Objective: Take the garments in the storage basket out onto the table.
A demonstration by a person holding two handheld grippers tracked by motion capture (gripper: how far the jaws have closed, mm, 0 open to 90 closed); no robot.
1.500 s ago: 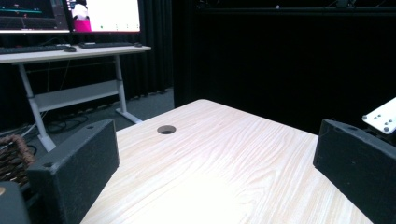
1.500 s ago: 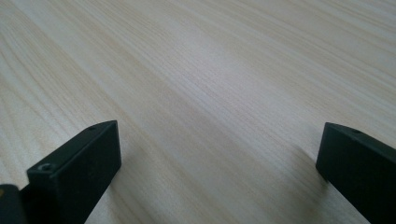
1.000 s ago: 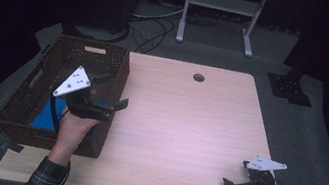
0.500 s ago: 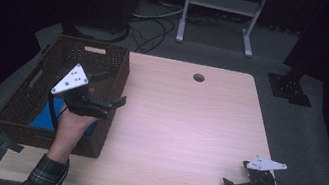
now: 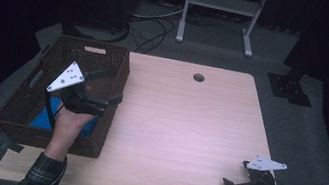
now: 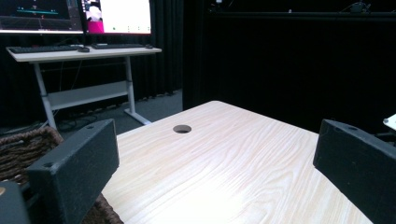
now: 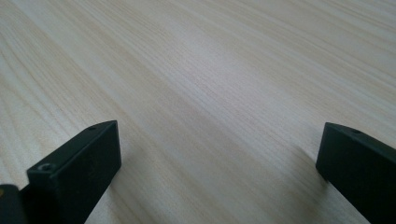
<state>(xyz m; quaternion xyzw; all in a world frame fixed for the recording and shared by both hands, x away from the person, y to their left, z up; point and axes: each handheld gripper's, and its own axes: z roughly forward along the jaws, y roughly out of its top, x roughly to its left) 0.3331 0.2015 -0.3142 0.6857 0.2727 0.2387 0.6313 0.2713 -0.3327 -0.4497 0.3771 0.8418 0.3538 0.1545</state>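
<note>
Left claw (image 5: 105,87) drifted over basket (image 5: 107,60), spread empty; blue item (image 5: 47,113) (half-hidden) unidentifiable; right claw (image 5: 234,180) spread.

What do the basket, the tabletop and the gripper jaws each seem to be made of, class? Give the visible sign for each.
Basket: dark brown woven wicker or a plastic imitation, judging by the plaited strands and open lattice walls.
Tabletop: pale wood or wood-look laminate, smooth and matt, with straight grain lines.
Left gripper and right gripper jaws: matt black, finely grainy, probably plastic.
</note>
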